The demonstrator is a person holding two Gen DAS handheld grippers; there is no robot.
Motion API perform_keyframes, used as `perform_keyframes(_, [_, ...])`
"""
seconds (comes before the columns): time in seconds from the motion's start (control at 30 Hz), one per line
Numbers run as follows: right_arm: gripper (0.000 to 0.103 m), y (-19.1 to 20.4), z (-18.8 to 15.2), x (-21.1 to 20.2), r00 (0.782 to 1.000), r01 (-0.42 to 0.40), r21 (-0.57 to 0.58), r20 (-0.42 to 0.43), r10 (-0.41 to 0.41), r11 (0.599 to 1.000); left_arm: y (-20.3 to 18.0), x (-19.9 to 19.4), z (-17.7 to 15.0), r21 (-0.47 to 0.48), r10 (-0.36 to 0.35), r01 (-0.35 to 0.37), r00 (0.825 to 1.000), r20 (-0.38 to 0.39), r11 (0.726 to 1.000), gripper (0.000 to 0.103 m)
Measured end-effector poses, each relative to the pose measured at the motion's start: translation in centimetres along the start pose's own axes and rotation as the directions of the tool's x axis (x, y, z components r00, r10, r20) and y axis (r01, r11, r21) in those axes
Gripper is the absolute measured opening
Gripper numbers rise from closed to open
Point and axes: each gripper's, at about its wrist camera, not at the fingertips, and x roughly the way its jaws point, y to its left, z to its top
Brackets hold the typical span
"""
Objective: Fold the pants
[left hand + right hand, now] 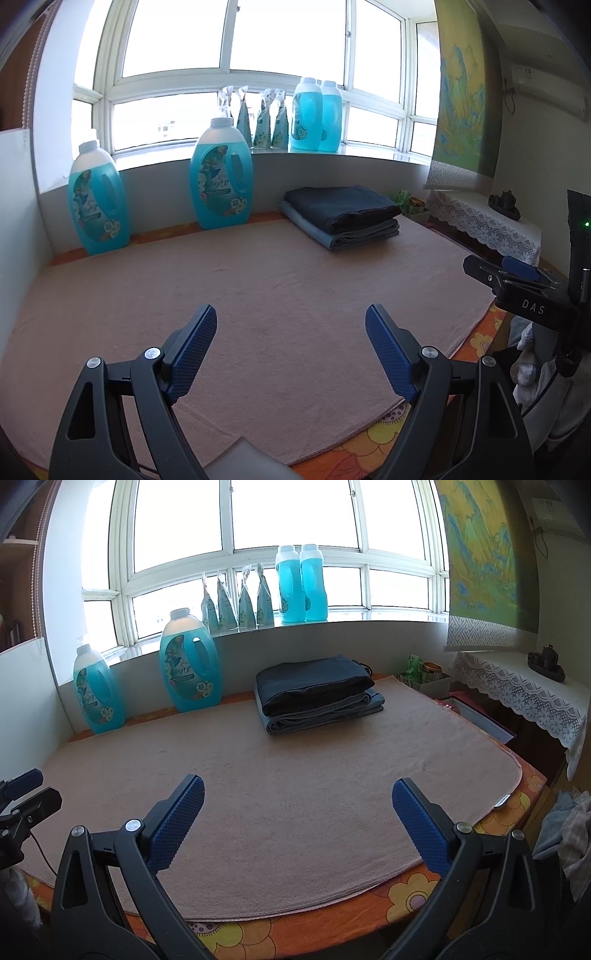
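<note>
Two folded pants lie stacked at the far side of the pink towel [258,280] [295,757]: a dark pair [338,203] [314,685] on top of a lighter blue-grey pair [354,240] [321,718]. My left gripper [291,317] hovers over the towel's near part, open, with nothing between its blue pads. My right gripper [299,790] is also open and empty above the towel's near edge. The right gripper's body [517,280] shows at the right edge of the left wrist view. The left gripper's tip [22,790] shows at the left edge of the right wrist view.
Two large blue detergent bottles [98,199] [219,173] stand at the towel's far left by the wall. More bottles [301,585] and pouches [236,603] line the windowsill. A lace-covered side table [524,698] stands to the right. Loose clothes [569,823] lie beyond the table's right edge.
</note>
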Motion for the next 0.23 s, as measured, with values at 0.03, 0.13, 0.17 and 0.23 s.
perform_keyframes(0.03, [0.103, -0.08, -0.09, -0.05, 1.0, 0.001, 0.002, 0.0, -0.001, 1.0, -0.02, 0.07, 0.0, 0.001, 0.001, -0.001, 1.0, -0.001, 1.0, 0.083])
perform_keyframes(0.13, [0.103, -0.19, -0.2, -0.1, 1.0, -0.001, 0.001, -0.002, 0.001, 1.0, 0.06, 0.2, 0.03, 0.0, -0.003, 0.003, 1.0, -0.006, 1.0, 0.083])
perform_keyframes(0.17, [0.103, -0.18, -0.22, -0.12, 1.0, -0.001, 0.0, -0.002, 0.001, 1.0, 0.11, 0.21, 0.04, -0.001, -0.001, 0.001, 1.0, -0.007, 1.0, 0.083])
perform_keyframes(0.23, [0.103, -0.17, -0.27, -0.07, 1.0, -0.002, -0.001, -0.003, 0.002, 1.0, 0.33, 0.24, 0.13, -0.004, 0.003, -0.003, 1.0, -0.008, 1.0, 0.083])
